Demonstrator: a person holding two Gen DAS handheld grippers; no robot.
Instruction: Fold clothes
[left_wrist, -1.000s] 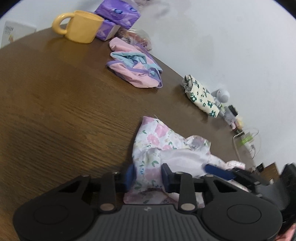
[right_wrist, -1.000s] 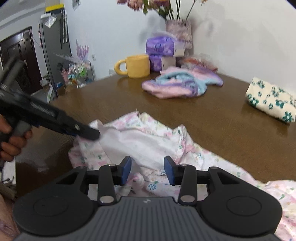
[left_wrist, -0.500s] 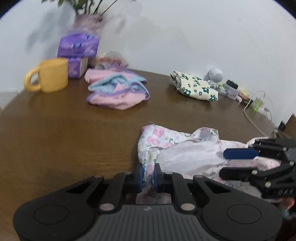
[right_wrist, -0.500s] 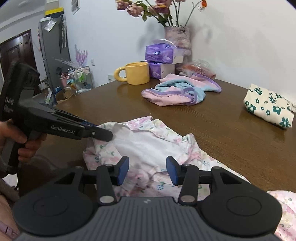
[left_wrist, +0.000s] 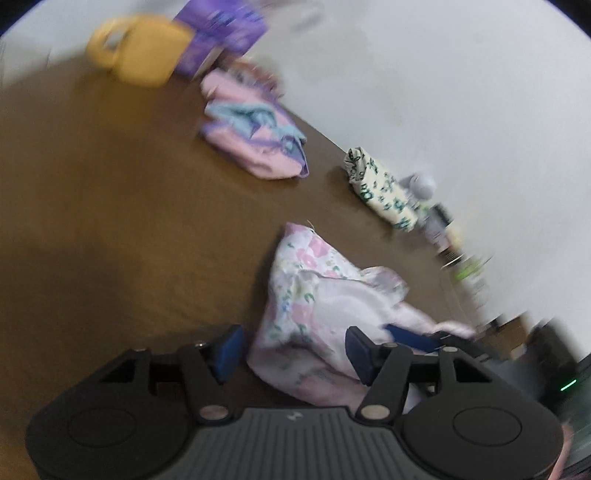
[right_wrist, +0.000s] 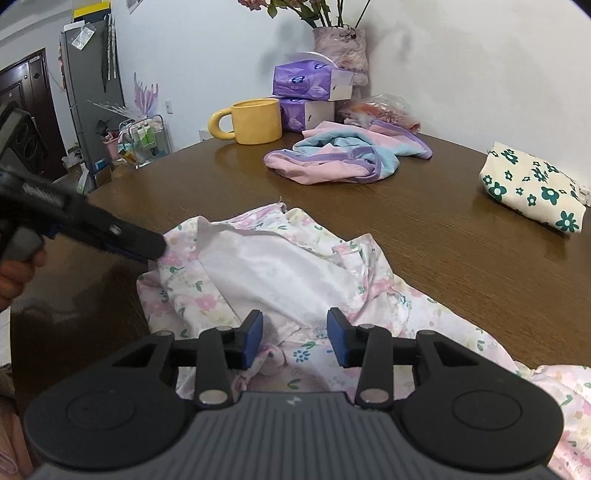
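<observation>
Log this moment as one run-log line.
step: fold floral garment | left tool: opening, cloth between jaws | right tool: open over garment | table: garment crumpled, unfolded

On the worktop I see the garment nearest me, the clothes pile behind it, the mug further left, the pouch right.

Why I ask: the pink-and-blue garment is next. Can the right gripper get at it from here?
Probably yes: bare table lies between the right gripper, jaws closing over the floral garment, and the pink-and-blue garment further back.
</observation>
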